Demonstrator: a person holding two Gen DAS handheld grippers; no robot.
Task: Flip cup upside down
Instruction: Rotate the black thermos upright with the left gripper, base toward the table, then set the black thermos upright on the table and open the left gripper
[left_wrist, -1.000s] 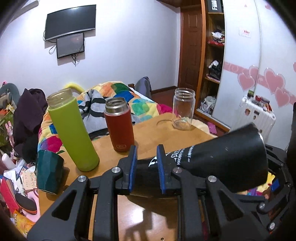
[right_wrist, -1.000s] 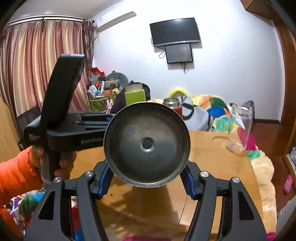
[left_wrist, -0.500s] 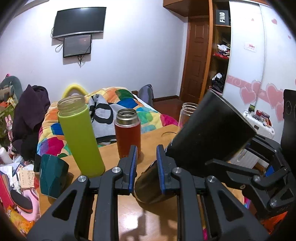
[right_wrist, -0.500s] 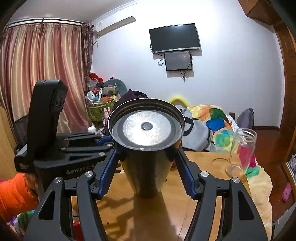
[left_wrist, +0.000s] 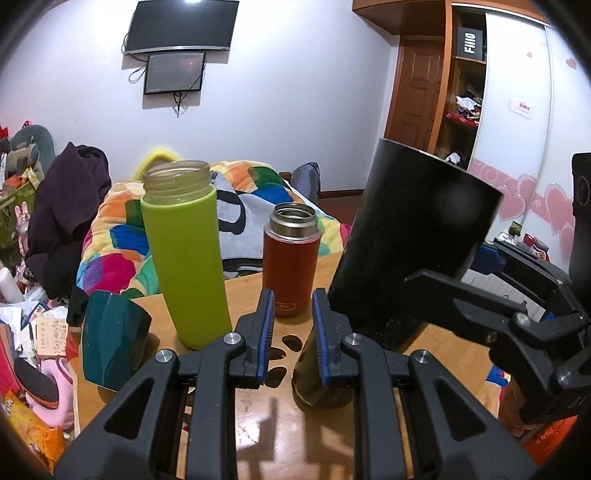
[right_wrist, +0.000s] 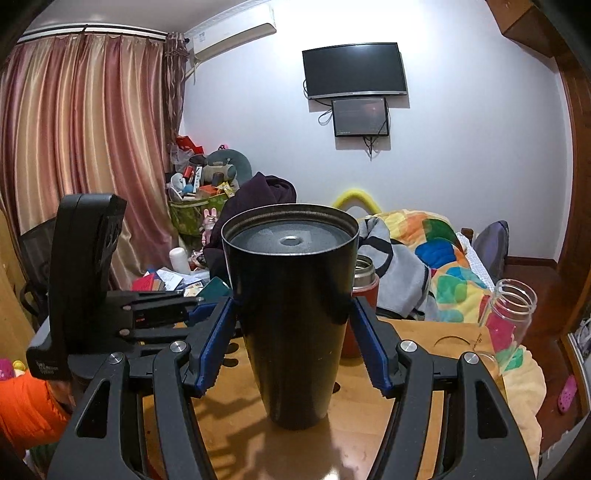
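The black tumbler (right_wrist: 295, 317) stands upside down on the wooden table (right_wrist: 413, 413), its mouth down and its metal base up. My right gripper (right_wrist: 293, 350) has a blue pad on each side of it, shut on its body. In the left wrist view the tumbler (left_wrist: 406, 258) rises just right of my left gripper (left_wrist: 293, 328), held by the right gripper's fingers (left_wrist: 465, 306). My left gripper's jaws are a small gap apart and hold nothing. It also shows at the left of the right wrist view (right_wrist: 155, 314).
A tall green bottle (left_wrist: 184, 258), a red thermos (left_wrist: 291, 258) and a dark teal cup (left_wrist: 110, 343) stand on the table (left_wrist: 258, 424) beyond my left gripper. A clear glass jar (right_wrist: 511, 321) stands at the table's right edge. A bed with a colourful quilt (left_wrist: 258, 206) lies behind.
The right gripper has turned the tumbler from lying sideways to standing mouth down on the table. The left gripper has stayed open beside it.
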